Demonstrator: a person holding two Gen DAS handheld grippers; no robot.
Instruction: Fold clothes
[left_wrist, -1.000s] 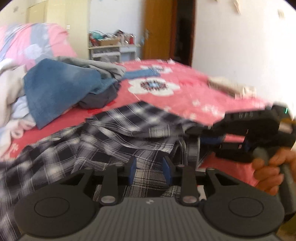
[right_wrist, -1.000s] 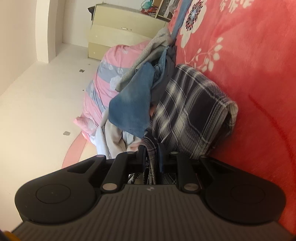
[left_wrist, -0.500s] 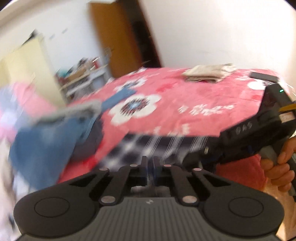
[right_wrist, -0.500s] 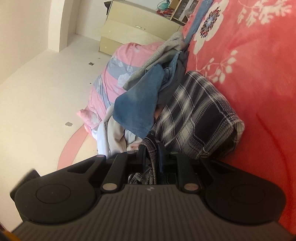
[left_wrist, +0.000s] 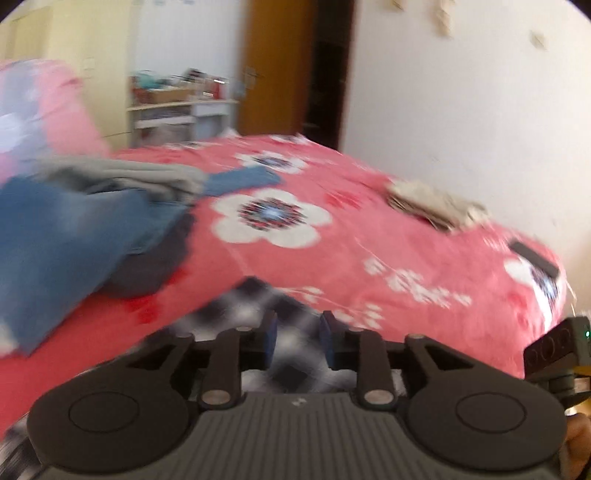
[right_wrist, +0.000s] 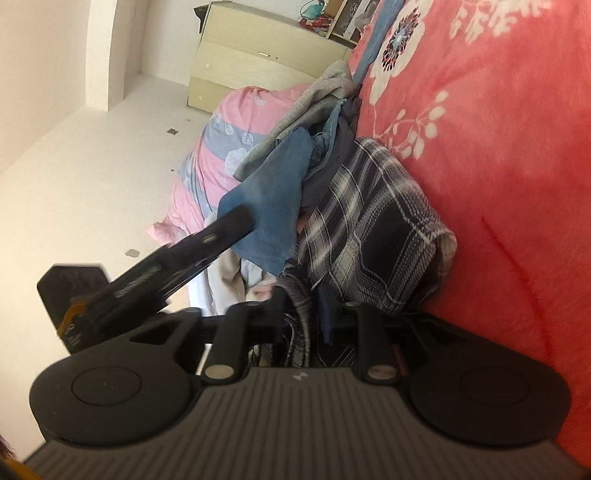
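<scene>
While the plaid shirt lies folded over on the red floral bedspread, your left gripper opens above it, empty, and your right gripper opens around a bunched edge; release, then regrip for another fold.

No text, label, brand or number can be read in either view. The other gripper's housing at the right edge of the left wrist view bears raised marks, too blurred to read. In the right wrist view, the black device at centre left shows pale markings on its side, smeared by motion and illegible.
</scene>
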